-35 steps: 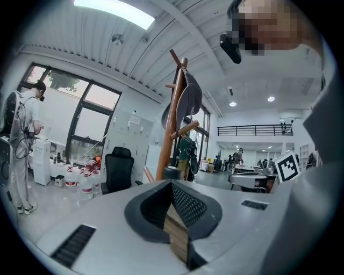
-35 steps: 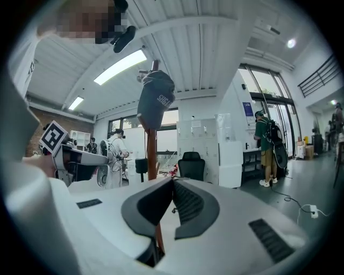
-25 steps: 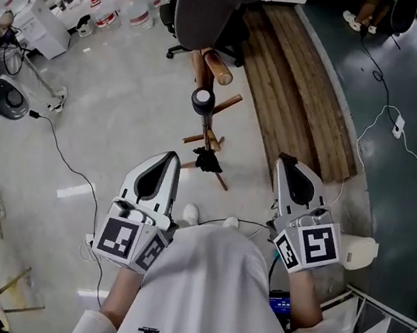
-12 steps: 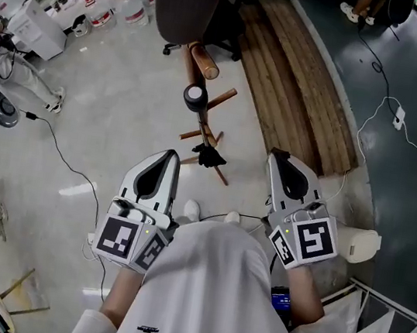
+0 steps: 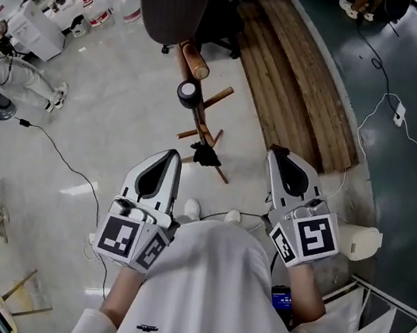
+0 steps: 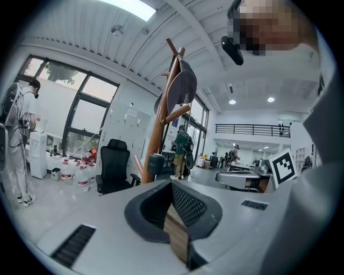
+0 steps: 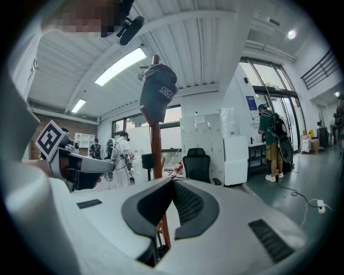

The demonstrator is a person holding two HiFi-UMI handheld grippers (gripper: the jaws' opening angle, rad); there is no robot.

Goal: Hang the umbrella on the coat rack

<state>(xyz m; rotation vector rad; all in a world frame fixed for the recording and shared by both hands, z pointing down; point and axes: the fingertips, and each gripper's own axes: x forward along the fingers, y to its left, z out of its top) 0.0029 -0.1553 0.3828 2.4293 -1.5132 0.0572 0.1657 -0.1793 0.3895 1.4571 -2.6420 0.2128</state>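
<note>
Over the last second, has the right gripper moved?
No. The right gripper still sits just left of the wooden platform's near end, level with the coat rack's base; only the view shifted slightly.

— Top centre of the head view: what's lost?
— The dark grey cap [image 5: 176, 0], sliced by the upper edge; it covers the crown of the brown wooden coat rack [image 5: 217, 99].
— And lower centre, left gripper view?
— The rack's foot sits behind the left gripper [image 6: 172, 185]; the cap's lettering is too small to read.
</note>
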